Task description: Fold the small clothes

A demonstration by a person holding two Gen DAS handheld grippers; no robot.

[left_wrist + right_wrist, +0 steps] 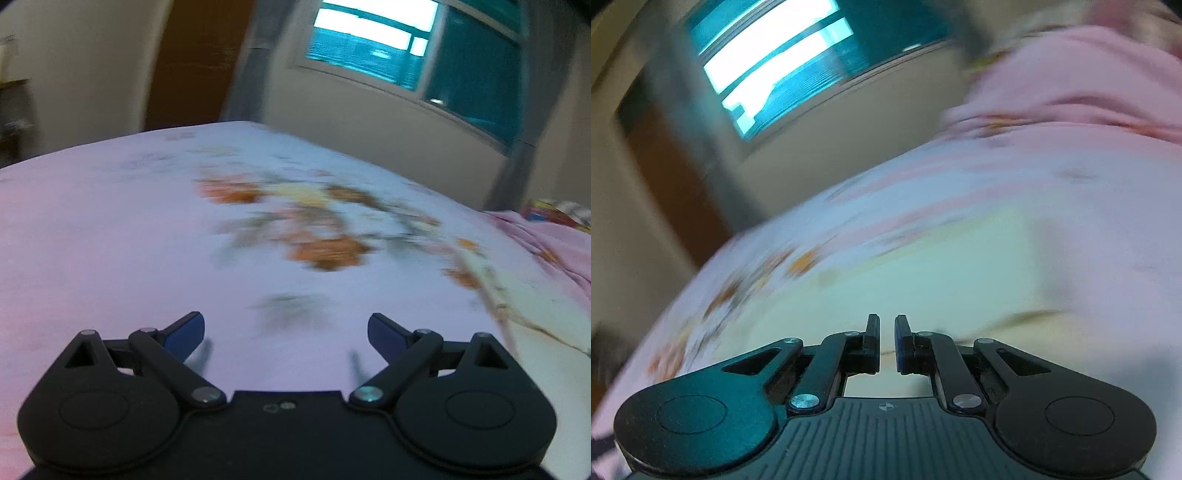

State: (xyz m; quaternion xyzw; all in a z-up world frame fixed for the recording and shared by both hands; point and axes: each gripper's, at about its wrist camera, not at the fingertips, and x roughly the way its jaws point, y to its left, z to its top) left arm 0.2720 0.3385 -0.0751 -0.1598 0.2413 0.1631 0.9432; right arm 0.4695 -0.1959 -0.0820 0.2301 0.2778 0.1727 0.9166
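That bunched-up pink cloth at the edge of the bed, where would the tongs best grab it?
Probably a raised fold along the near edge of the pink cloth, coming in low across the flowered sheet. The cloth lies heaped in ridges, which give something to pinch; flat parts would not. The left tongs stand open. Blur hides finer detail.
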